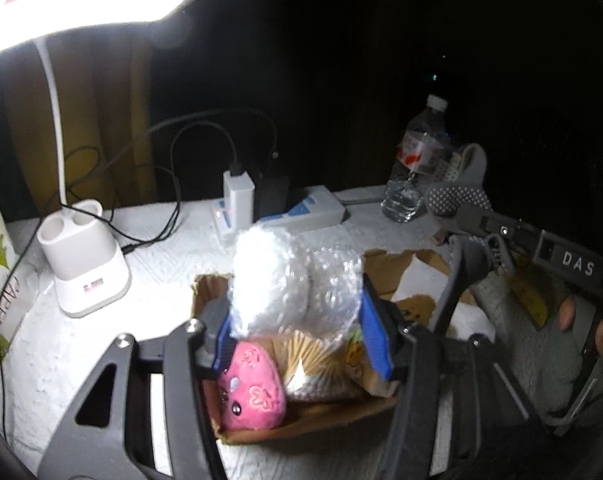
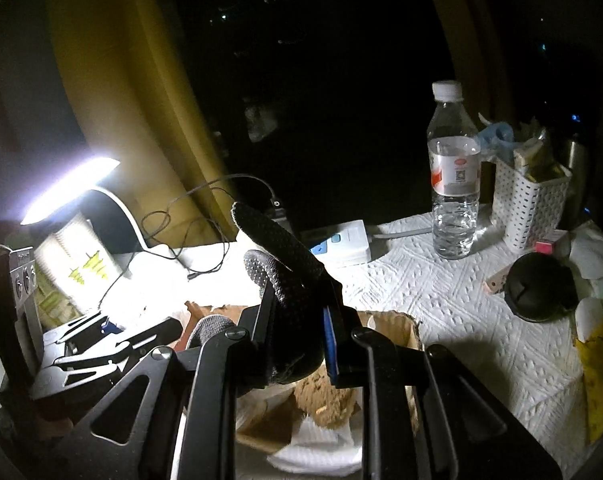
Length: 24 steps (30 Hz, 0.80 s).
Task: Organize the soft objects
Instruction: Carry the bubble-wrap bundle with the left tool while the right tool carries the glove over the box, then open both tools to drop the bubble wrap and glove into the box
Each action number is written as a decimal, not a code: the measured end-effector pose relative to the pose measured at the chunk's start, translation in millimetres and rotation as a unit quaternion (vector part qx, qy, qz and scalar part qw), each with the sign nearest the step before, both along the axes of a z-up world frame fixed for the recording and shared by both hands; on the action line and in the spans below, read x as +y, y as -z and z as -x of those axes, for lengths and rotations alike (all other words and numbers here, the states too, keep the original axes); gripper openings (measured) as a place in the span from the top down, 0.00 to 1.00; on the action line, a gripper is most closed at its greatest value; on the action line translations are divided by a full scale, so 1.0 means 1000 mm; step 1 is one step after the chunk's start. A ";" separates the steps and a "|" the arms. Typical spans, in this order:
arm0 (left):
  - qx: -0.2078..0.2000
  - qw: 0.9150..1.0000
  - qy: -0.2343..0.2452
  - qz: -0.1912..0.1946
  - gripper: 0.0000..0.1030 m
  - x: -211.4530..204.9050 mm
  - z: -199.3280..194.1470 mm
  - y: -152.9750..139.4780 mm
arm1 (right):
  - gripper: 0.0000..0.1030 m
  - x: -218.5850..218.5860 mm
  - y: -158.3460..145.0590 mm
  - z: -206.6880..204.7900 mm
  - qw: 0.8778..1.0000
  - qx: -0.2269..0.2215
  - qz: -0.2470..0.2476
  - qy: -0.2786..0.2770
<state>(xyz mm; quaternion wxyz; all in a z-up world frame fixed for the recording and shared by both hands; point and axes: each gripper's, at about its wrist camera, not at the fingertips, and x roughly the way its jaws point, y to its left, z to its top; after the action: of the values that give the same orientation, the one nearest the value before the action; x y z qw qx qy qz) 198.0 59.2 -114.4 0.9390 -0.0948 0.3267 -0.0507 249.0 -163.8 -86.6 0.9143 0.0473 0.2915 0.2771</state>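
Observation:
My left gripper [image 1: 297, 320] is shut on a roll of clear bubble wrap [image 1: 293, 280], its blue pads pressing both sides. It hangs over an open cardboard box [image 1: 313, 420]. In the box lie a pink plush toy [image 1: 253, 392] and a tan fibrous item [image 1: 321, 364]. My right gripper [image 2: 297, 332] is shut on a dark dotted glove [image 2: 281, 264] that sticks up from its jaws, above the same cardboard box [image 2: 405, 320], where a brown spongy piece [image 2: 325, 400] lies. In the left wrist view the glove [image 1: 457, 200] looks grey at the right. A person's fingers [image 1: 567, 312] hold the right tool.
A lit white desk lamp [image 1: 85, 268] stands at the left with cables [image 1: 161, 216] trailing. Behind it are a power strip [image 1: 309, 212], a water bottle [image 2: 455, 184] and a white perforated basket [image 2: 529, 200]. A black round object [image 2: 539, 288] sits on the right of the white paper covering [image 2: 461, 300].

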 end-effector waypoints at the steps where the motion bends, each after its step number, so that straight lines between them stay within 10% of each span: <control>1: 0.004 1.000 0.000 0.002 0.48 0.000 -0.003 0.004 | 0.80 0.003 0.003 -0.003 1.000 -0.001 0.005 0.001; 24: 0.077 0.997 -0.002 -0.001 0.41 0.000 -0.040 0.052 | 0.79 0.066 0.093 -0.034 0.991 0.083 0.099 -0.029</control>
<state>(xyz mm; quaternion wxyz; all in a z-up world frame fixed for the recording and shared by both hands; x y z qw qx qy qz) 238.1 59.2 -166.6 0.9112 -0.0980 0.3981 -0.0407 283.0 -97.7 -179.6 0.8787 -0.0289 0.3938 0.2682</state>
